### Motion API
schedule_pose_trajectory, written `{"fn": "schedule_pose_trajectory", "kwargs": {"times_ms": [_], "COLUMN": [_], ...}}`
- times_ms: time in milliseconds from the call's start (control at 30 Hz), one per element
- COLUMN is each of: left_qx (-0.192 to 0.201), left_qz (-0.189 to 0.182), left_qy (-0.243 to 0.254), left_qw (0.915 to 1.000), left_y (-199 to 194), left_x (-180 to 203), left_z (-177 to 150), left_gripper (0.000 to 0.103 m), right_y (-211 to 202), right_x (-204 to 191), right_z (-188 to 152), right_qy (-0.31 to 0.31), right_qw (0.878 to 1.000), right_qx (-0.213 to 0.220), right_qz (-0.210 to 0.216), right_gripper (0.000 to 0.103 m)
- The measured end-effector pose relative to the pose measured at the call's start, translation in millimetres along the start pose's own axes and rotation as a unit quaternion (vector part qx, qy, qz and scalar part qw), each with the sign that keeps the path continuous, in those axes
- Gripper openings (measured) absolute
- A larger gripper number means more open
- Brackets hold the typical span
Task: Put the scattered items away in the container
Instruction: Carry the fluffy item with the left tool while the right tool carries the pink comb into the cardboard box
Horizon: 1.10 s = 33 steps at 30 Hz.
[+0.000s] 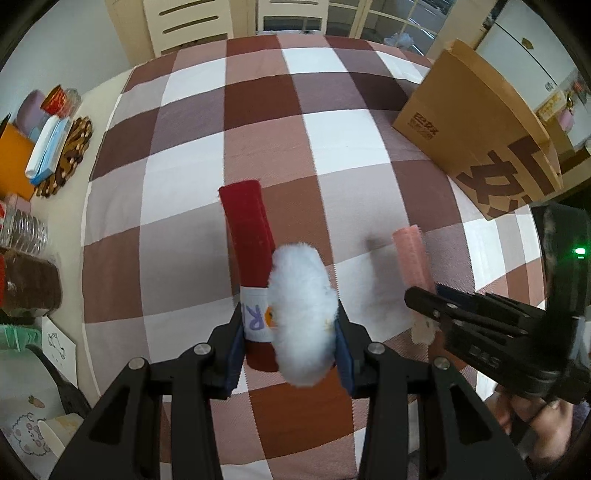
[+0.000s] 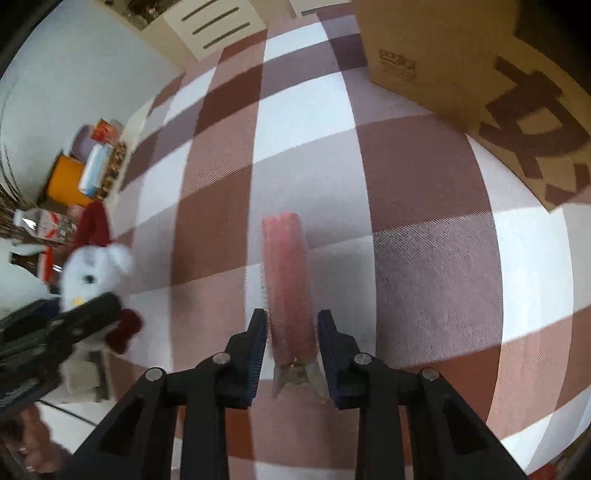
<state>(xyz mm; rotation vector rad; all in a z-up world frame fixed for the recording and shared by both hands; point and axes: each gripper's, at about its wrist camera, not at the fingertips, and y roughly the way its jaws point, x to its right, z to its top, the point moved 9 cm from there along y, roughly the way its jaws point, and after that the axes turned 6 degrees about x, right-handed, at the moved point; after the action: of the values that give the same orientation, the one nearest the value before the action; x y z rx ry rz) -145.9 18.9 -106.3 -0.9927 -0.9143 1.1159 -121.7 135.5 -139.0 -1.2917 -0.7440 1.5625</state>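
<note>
My left gripper [image 1: 291, 332] is shut on a soft toy: a white fluffy head [image 1: 303, 314] on a red fabric roll [image 1: 247, 236] with a white label. The toy hangs above the checked tablecloth [image 1: 258, 92]. In the right wrist view the same white head [image 2: 92, 269] shows at the left, in the left gripper [image 2: 92, 306]. My right gripper [image 2: 291, 332] is shut on the lower end of a pink fabric roll [image 2: 288, 280], which sticks out forward between the pads. From the left wrist view the pink roll [image 1: 410, 254] and right gripper [image 1: 424, 295] are low right. A brown paper bag [image 1: 480, 122] stands at the far right.
The paper bag [image 2: 424, 55] has dark lettering on its side. Along the table's left edge lie an orange box [image 1: 14, 158], a blue-and-white pack [image 1: 48, 147], a woven mat [image 1: 70, 155] and plastic bottles [image 1: 22, 229]. Pale chairs [image 1: 184, 22] stand beyond the far edge.
</note>
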Motion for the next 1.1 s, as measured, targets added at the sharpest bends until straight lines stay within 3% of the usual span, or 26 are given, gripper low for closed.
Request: {"fn": "schedule_pose_trajectory", "kwargs": {"times_ms": [333,700,1100], "left_qx": [0.014,0.034,0.041], "left_qz": [-0.007,-0.028,-0.048], "left_qy": [0.045,0.101,0.156], "left_qw": [0.9989,0.9939,0.9857], "left_y": [-11.7,-27.6,-33.9], "left_x": [40.1,97.2,153.3], "left_z": [8.4,19.7,25.3], "left_gripper": [0.042,0.042,0.042], "right_y": [-63.4,-122.5,-151.4], "right_x": [-7.3,21.8,56.2], "right_z": [5.9,9.9,2.7], "right_qy": [0.025,0.056,0.089], "right_qw": [0.998,0.993,0.987], "right_qx": [0.054,0.106,0.135], "right_qz": [0.024,0.001,-0.016], "right_gripper": [0.028,0.028,0.028]}}
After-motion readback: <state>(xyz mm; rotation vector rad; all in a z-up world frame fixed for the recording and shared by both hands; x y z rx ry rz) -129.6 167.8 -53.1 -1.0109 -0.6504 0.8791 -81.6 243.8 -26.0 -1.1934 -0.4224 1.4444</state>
